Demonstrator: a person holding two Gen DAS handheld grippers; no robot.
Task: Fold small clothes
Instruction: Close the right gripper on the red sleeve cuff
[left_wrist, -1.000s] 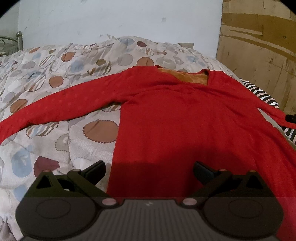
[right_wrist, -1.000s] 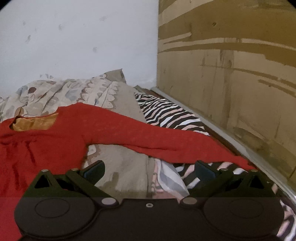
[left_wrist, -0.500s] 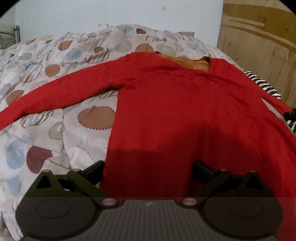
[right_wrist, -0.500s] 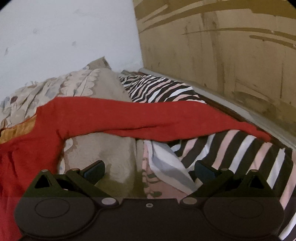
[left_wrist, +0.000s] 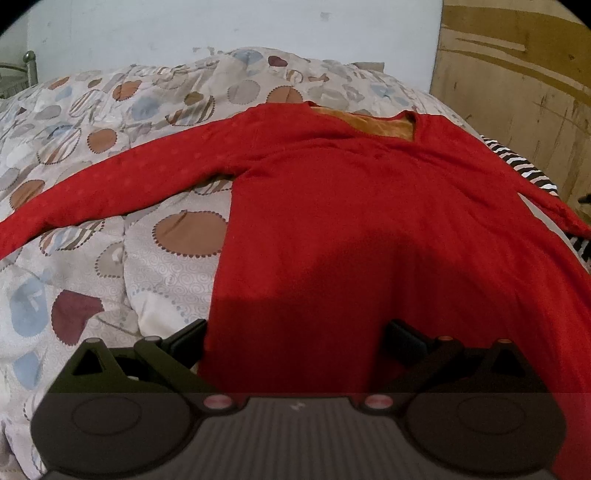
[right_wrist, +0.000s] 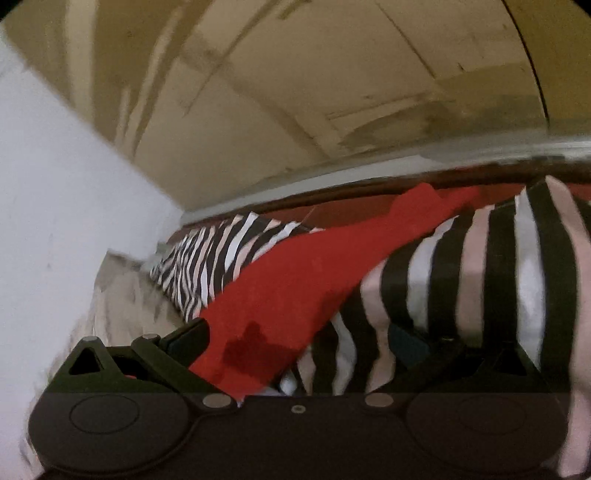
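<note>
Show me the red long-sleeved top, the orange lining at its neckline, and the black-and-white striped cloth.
red long-sleeved top (left_wrist: 351, 206): left wrist view, chest.
orange lining (left_wrist: 373, 123): left wrist view, inside neckline.
black-and-white striped cloth (right_wrist: 491, 273): right wrist view, broad stripes.

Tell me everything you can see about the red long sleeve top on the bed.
The red top looks like soft knit with an orange-gold lining showing at the neckline. It lies spread flat, unfolded, on the circle-patterned quilt, neck toward the wall. One sleeve stretches out over the quilt; the other runs over the black-and-white striped cloth. The open left claw straddles its hem edge; the open right claw frames the sleeve.
</note>
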